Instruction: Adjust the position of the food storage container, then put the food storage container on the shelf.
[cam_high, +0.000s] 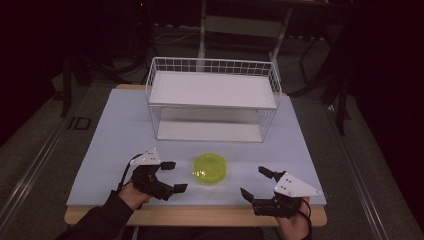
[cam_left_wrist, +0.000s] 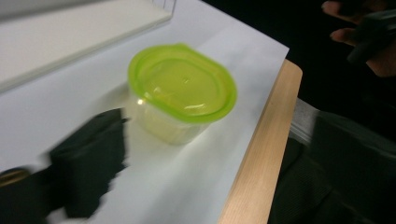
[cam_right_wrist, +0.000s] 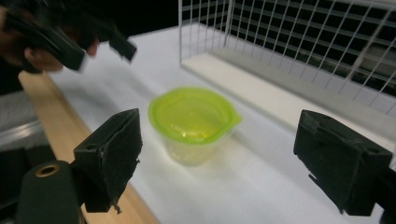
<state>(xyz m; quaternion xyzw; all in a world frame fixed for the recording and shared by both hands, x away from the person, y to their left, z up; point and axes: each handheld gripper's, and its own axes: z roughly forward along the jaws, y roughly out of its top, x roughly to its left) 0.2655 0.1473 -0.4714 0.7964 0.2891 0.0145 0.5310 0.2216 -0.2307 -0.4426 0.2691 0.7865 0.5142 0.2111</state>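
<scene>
Near the front edge of the tabletop (cam_high: 115, 130) stands a small clear tub (cam_high: 210, 169) with a lime-green lid, upright and closed, resting on the pale sheet that covers the tabletop. Everything else is placed from that tub. Behind it, well apart, sits a white wire rack (cam_high: 212, 100) with two shelves, its lower shelf open toward the tub. To the left of the tub and near it is the left gripper (cam_high: 171, 176), held in a hand that comes up from the front edge; its jaws stand wide apart, with one jaw tip pointing toward the tub and the other closer to the front edge, and nothing between them. To the right of the tub, a little closer to the front edge, is the right gripper (cam_high: 256, 182), also with its jaws spread wide and holding nothing. Neither gripper touches the tub.

From the left gripper view the tub (cam_left_wrist: 182, 93) sits ahead of one blurred black jaw, with the wooden edge of the tabletop (cam_left_wrist: 261, 158) running past it on the side toward the person and a corner of the rack's lower shelf (cam_left_wrist: 70, 37) beyond. From the right gripper view the tub (cam_right_wrist: 194, 121) lies ahead of and between the two widely parted jaws, though beyond their tips; the rack (cam_right_wrist: 289, 42) rises behind it, and the left gripper (cam_right_wrist: 95, 44) hangs above the tabletop on the far side of the tub.
</scene>
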